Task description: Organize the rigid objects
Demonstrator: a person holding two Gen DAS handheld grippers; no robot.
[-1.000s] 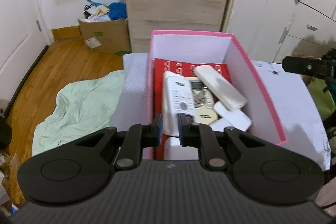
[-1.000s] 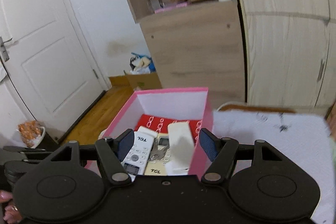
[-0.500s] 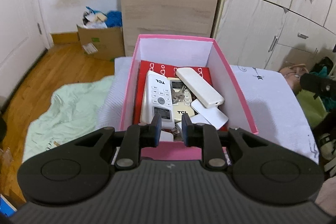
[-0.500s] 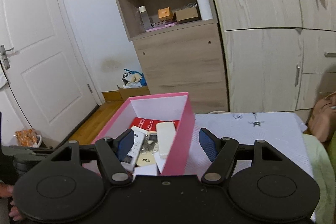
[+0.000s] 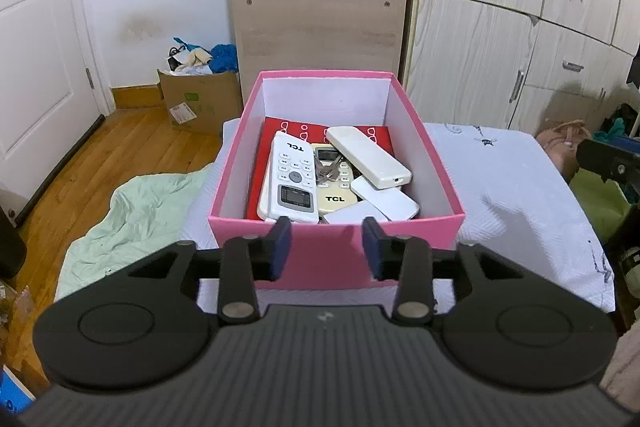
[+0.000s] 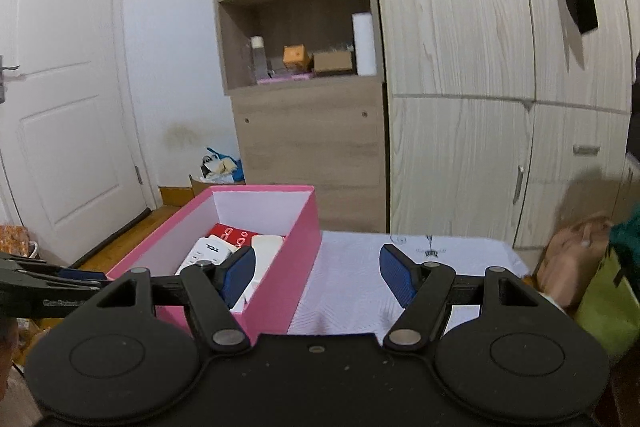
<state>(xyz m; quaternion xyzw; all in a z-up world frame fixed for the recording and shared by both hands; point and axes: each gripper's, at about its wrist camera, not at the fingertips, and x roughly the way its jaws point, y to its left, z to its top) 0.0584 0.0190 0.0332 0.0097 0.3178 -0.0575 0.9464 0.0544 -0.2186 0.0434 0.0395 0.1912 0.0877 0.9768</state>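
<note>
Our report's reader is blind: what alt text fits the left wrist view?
An open pink box on a white-covered surface holds white remote controls on a red item. The left gripper, jaws apart and empty, sits before its near wall.

The left wrist view looks close and steeply down into the pink box (image 5: pixel 336 251) at 12 o'clock. The right wrist view faces flatter toward the wardrobe (image 6: pixel 480 67), with the box (image 6: pixel 280 267) at 10 o'clock. Both share the shelf unit (image 5: pixel 316 19) (image 6: pixel 304 131).
</note>
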